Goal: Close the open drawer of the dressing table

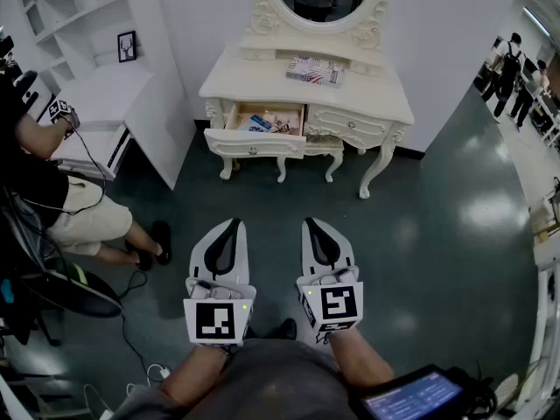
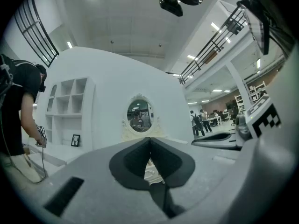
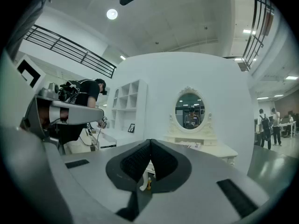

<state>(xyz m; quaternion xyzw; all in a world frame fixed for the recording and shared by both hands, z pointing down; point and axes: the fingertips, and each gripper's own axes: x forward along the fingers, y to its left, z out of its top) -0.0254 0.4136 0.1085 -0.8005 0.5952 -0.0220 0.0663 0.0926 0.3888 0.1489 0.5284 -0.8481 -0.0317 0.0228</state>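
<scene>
1. while the white left gripper point(image 1: 229, 226) and right gripper point(image 1: 313, 226) are hovering closed and empty, the open cream wooden drawer point(image 1: 255, 143) is sitting well ahead.
2. left gripper is lying nearer — drawer front is running crosswise to its jaws.

The head view looks from above the person, forward and steeply down: the left gripper point(image 1: 231, 226) and right gripper point(image 1: 313, 226) sit close at lower centre, with the dressing table point(image 1: 254, 73) well apart at upper centre. Each gripper view rides low on its gripper and faces level along its jaws toward that table from afar. All three views share the oval mirror point(image 2: 139, 115) and the white shelf unit point(image 3: 127, 104). The left gripper view catches the other gripper at its right edge, the right gripper view at its left edge
</scene>
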